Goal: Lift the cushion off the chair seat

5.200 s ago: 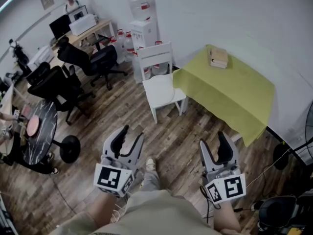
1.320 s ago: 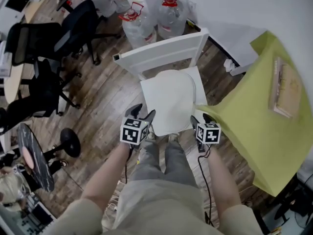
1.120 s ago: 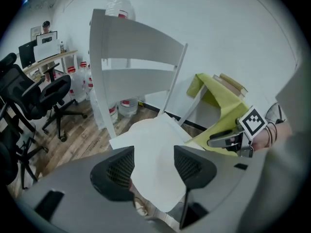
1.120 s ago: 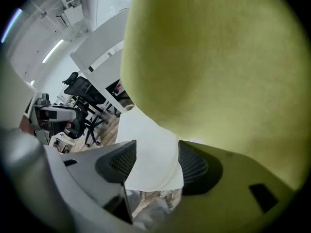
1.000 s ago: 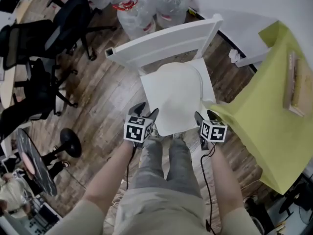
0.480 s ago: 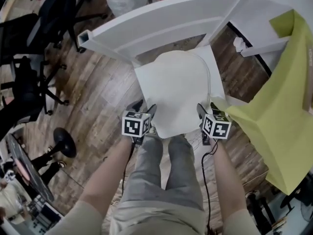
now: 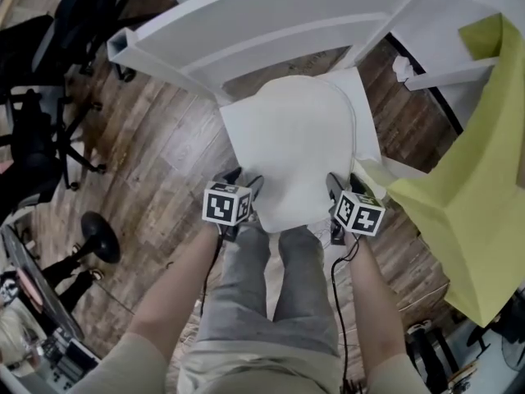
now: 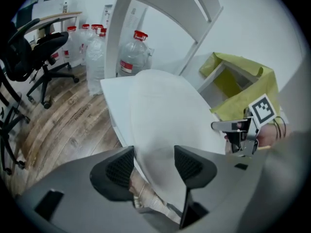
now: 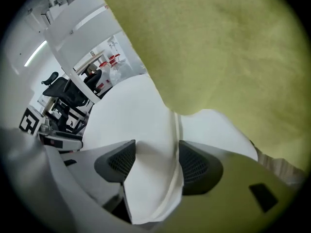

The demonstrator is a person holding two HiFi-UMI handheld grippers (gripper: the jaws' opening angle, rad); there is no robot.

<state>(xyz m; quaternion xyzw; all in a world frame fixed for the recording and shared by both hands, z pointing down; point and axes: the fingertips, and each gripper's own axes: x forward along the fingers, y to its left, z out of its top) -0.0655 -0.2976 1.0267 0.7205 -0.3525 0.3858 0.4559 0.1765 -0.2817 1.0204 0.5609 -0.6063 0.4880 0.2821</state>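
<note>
Left claw (image 8: 154,161), right claw (image 9: 156,160) gape astride cushion (image 7: 299,150) front; rounded end toward backrest (image 7: 271,19).

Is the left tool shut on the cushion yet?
No, the left tool's jaws stand wide apart, with the cushion's front edge lying between them.
</note>
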